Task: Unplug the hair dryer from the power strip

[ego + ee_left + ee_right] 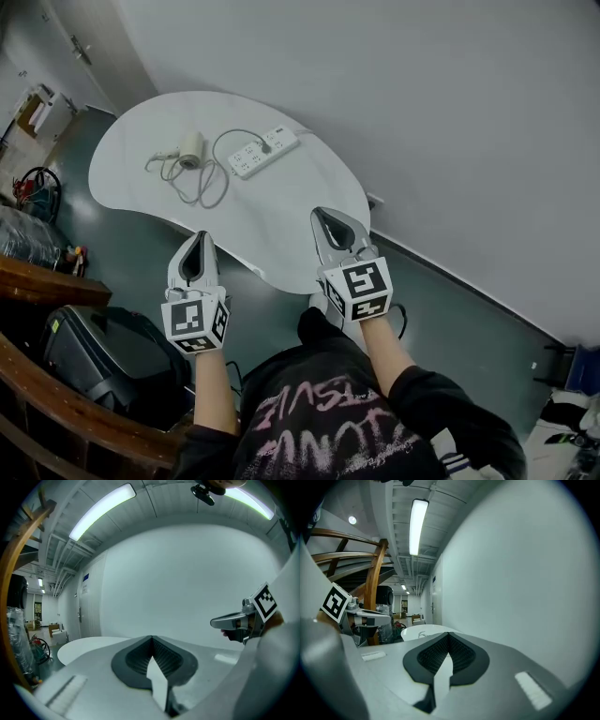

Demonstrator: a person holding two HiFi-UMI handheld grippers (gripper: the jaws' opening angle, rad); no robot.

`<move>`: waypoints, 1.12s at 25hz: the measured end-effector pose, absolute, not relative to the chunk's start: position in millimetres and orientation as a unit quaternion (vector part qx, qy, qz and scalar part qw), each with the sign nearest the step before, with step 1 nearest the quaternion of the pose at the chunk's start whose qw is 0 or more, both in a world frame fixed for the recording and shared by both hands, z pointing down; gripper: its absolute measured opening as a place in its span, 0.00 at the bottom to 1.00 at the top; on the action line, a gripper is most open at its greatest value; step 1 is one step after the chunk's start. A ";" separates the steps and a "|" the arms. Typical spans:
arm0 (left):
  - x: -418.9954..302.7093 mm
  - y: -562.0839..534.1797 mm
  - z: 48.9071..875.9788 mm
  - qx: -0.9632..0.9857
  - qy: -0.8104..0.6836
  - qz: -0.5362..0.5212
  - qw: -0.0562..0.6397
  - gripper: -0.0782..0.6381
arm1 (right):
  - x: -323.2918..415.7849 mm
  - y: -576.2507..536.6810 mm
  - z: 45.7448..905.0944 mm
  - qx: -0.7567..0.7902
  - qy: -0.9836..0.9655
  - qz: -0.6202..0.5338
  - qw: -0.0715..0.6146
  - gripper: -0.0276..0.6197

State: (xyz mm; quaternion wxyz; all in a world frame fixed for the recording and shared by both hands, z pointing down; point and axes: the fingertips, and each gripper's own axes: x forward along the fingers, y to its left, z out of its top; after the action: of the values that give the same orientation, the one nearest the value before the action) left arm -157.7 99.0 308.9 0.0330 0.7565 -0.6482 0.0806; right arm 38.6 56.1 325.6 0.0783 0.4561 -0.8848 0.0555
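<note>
A white power strip (263, 152) lies at the far side of the white rounded table (300, 234). A dark plug (266, 146) sits in it, and its grey cord (208, 183) loops left to the small white hair dryer (190, 148). My left gripper (202, 236) hangs shut and empty over the floor, just short of the table's near edge. My right gripper (321, 214) is also shut and empty, with its tips above the table's near rim. Both are well short of the strip. In the left gripper view the jaws (151, 637) meet; the right gripper view shows the same (449, 634).
A curved wooden railing (56, 403) and a black case (103, 352) stand at the lower left. Clutter lies on the dark floor to the left (33, 192). A pale wall (450, 112) runs close behind the table. Each gripper view shows the other gripper (239, 619) (363, 615).
</note>
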 end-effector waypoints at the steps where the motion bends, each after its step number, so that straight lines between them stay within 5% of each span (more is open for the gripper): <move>1: -159.1 90.8 312.2 0.755 -0.649 0.083 0.036 0.11 | 37.5 47.8 329.5 0.455 -0.885 0.059 0.081 0.06; 28: -159.2 -24.3 312.3 0.716 -0.684 0.134 0.042 0.11 | 22.7 -86.3 344.8 0.391 -0.912 0.085 0.090 0.06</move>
State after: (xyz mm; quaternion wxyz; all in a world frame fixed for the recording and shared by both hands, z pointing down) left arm -159.2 -24.3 312.3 0.0421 0.7157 -0.6840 0.1343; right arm 22.7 -86.3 344.8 0.0896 0.3911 -0.9120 0.0851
